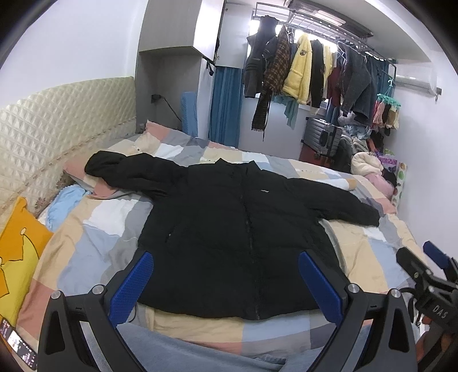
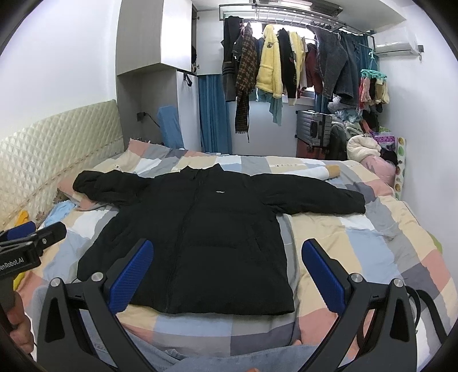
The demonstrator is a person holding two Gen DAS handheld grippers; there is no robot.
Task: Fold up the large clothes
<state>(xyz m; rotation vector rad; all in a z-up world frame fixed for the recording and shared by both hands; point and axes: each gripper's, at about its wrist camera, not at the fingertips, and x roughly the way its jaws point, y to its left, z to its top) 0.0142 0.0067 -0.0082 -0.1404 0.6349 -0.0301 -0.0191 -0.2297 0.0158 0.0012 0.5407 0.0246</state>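
White walls enclose a bed [image 2: 357,243] under a pastel patchwork cover, its cream quilted headboard [image 2: 57,146] at the left of the frame. A grey wardrobe [image 2: 154,37] stands behind; top centre, a crowded clothes rail [image 2: 286,20] crosses a bright window, with an air conditioner [image 2: 396,47] upper right.

Both wrist views face the black jacket [image 1: 234,229] from the bed's [image 2: 357,243] foot.

jacket [image 1: 229,229]: big black puffer, zipped shut, small white logo on the chest
pose: flat, front up, unfolded, both sleeves stretched out sideways
spot: on the patchwork bed [image 1: 94,229], collar pointing away toward the clothes rack, hem near the bed's closest edge
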